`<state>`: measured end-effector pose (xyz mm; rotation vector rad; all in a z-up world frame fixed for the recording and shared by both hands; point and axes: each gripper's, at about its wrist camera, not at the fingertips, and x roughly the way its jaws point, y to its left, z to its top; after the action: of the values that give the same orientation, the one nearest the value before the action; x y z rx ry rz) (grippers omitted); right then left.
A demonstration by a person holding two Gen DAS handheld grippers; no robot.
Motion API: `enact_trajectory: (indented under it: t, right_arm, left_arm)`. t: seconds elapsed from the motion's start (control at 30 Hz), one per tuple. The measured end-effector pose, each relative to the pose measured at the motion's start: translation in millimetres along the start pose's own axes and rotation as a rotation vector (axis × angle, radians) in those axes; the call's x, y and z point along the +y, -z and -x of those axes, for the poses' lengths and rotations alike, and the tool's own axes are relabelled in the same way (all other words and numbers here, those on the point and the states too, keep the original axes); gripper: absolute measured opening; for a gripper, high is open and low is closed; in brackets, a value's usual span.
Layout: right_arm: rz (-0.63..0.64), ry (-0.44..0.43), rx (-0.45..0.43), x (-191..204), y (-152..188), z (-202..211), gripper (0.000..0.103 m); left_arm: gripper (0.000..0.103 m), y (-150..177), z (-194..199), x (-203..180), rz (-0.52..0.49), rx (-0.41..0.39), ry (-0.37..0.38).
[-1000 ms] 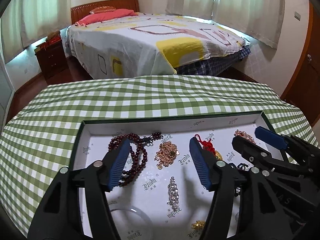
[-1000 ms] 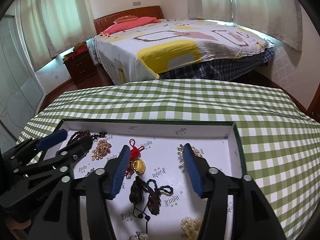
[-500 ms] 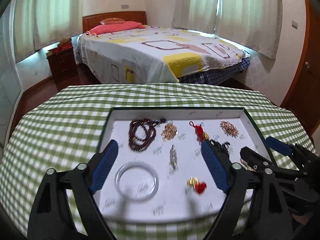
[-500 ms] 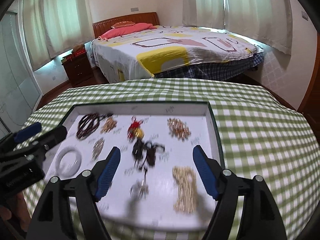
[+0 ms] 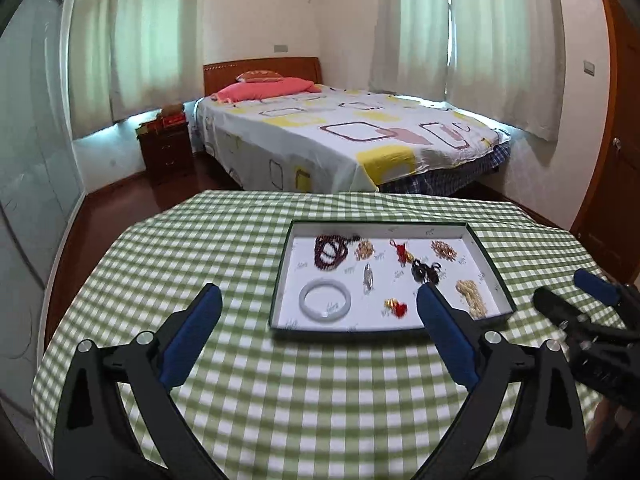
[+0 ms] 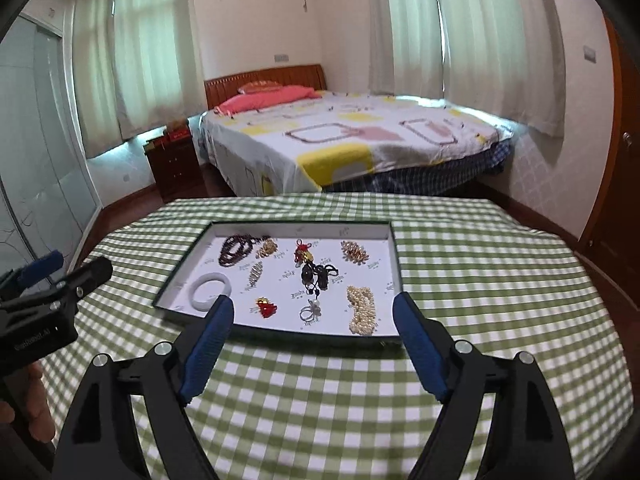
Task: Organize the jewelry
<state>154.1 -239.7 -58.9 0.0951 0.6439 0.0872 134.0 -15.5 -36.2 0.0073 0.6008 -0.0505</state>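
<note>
A shallow dark-rimmed tray (image 5: 392,329) (image 6: 280,333) with a white lining sits on the green checked table. Jewelry is laid out in it: a pale jade bangle (image 5: 325,300) (image 6: 211,290), dark red beads (image 5: 330,249) (image 6: 236,247), a red-tassel charm (image 6: 304,251), a dark pendant (image 6: 316,276), gold pieces (image 6: 354,251), a pearl strand (image 6: 362,310) and a ring (image 6: 312,310). My left gripper (image 5: 318,334) is open and empty, held above the table in front of the tray. My right gripper (image 6: 312,346) is open and empty, also before the tray's near edge.
The round table (image 5: 312,400) is covered by a green checked cloth that drops off at its edges. Beyond it stand a bed (image 5: 344,140), a wooden nightstand (image 5: 166,152) and curtained windows. A wooden door (image 5: 616,184) is at the right.
Both grippers have pulled back and up from over the tray, so the tray now lies farther ahead and fully in view. The jewelry has not moved.
</note>
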Motion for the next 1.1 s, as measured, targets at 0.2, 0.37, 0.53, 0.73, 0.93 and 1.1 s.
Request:
enact_trajectory:
  t: [0.2, 0.37, 0.53, 0.73, 0.93, 1.1]
  right_arm:
    - [0.015, 0.005, -0.064, 1.8, 1.5, 50.0, 0.081]
    - [0.028, 0.014, -0.107, 1.4, 5.7, 85.3, 0.082]
    - [0.034, 0.011, -0.132, 2.4, 9.4, 103.3, 0.083]
    - [0.042, 0.010, -0.146, 3.6, 15.7, 115.4, 0.083]
    - [0.042, 0.011, -0.159, 4.1, 19.5, 121.8, 0.083]
    - [0.049, 0.012, -0.176, 6.6, 19.9, 128.8, 0.083]
  left_arm:
    - [0.097, 8.9, 48.4, 15.7, 0.025, -0.020, -0.029]
    - [0.099, 14.7, 86.7, 28.8, 0.042, -0.055, -0.050]
    - [0.099, 18.4, 115.8, 33.5, 0.053, -0.090, -0.059]
    - [0.099, 21.5, 133.0, 32.7, 0.048, -0.119, -0.061]
    - [0.099, 24.0, 144.0, 31.4, 0.050, -0.135, -0.056]
    - [0.099, 25.9, 148.1, 32.1, 0.052, -0.143, -0.056]
